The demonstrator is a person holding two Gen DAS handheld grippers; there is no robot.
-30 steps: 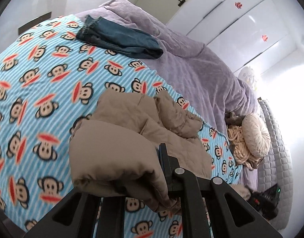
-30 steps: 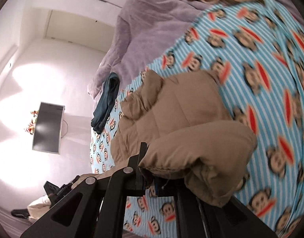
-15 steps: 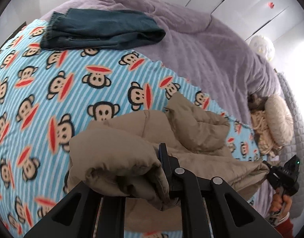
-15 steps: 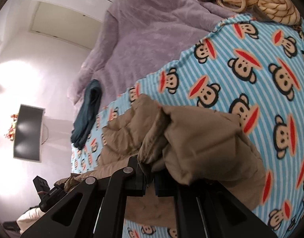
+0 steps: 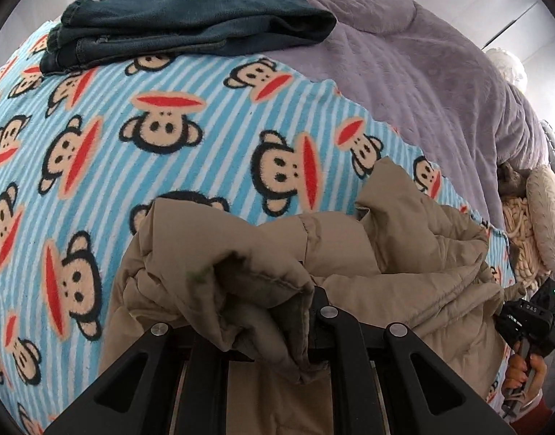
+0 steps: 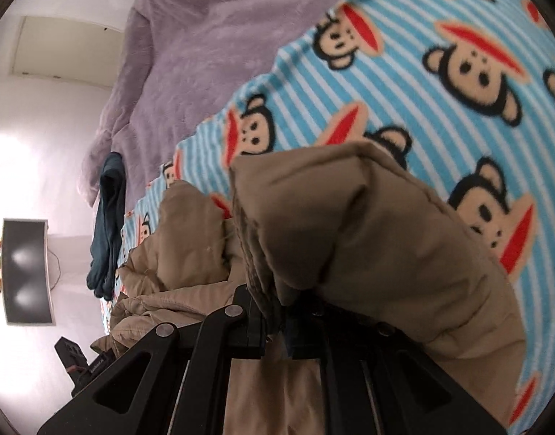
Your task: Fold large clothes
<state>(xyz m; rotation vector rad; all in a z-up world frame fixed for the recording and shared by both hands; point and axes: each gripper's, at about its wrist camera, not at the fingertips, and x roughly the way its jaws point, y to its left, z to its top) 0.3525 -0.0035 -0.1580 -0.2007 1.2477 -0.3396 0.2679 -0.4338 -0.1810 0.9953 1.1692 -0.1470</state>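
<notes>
Bed scene, both wrist views angled steeply down. A tan quilted puffer jacket (image 5: 353, 253) lies bunched on a fleece blanket of blue and white stripes printed with monkey faces (image 5: 161, 134), near the edge of the bed closest to both cameras. Left gripper (image 5: 306, 311): its black jaws are clamped tight on a thick fold of the jacket's hem, the fabric draped over and partly hiding the fingers. Right gripper (image 6: 275, 320): its jaws pinch another bunched edge of the same jacket (image 6: 368, 239), a puffy panel bulging over the right finger; the jaws are beginning to part, with cloth between them and seemingly pressed by the pads. In the left wrist view the right gripper shows at the far right edge, gripped by a person's hand (image 5: 524, 366) with a red sleeve cuff just below; the jacket stretches between the two grippers. Far end of the monkey blanket: a folded pair of dark blue denim jeans (image 5: 183, 25), well apart from the jacket, lying partly on a rumpled lilac plush comforter (image 5: 422, 65). At the right, beyond the jacket, a round cream cushion (image 5: 545, 214) beside a chunky knitted cream throw (image 5: 520, 239). In the right wrist view, a dark flat screen (image 6: 25, 272) hangs on the pale wall at left.
</notes>
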